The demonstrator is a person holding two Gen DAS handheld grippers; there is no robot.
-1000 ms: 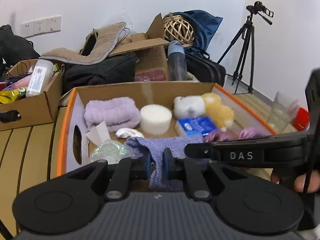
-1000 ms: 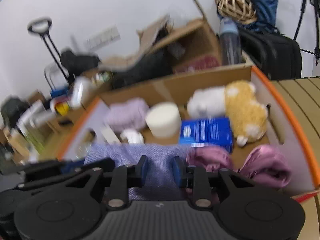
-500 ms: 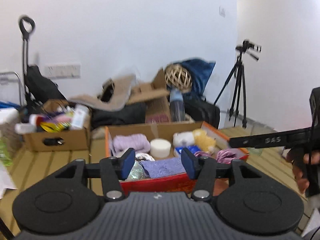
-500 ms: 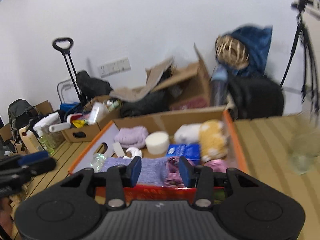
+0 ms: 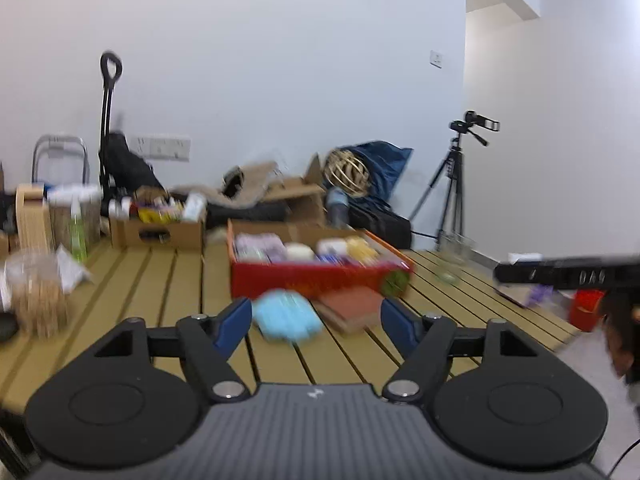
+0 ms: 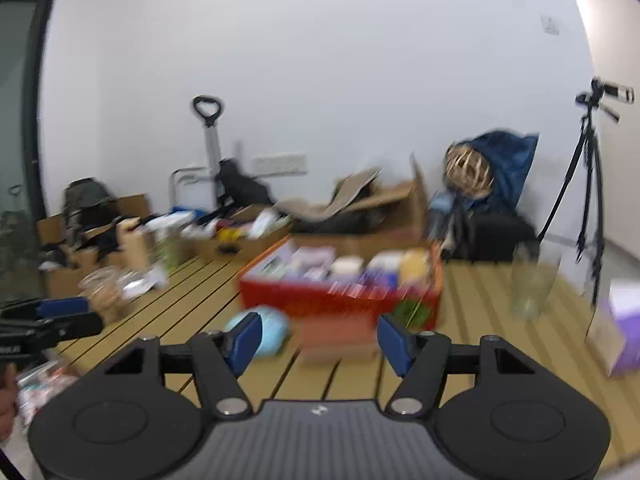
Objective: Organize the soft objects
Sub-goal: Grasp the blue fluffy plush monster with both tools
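The table [image 5: 168, 280] looks like matt yellowish wood slats, and the red box [image 5: 316, 280] is plain cardboard with a printed, slightly shiny front. Grippers are matt black plastic with smooth blue pads [image 5: 234, 322], and that glass [image 6: 532, 284] on the right is clear and glossy.

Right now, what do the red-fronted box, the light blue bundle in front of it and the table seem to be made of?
Red-fronted box: looks like cardboard, printed red outside, plain brown on the inner walls. Light blue bundle: seemingly soft fabric or non-woven sheets, matte and pleated; blur leaves it open. Table: slatted, tan and matte, with dark gaps between the slats; wood or bamboo by its look, perhaps a laminate.
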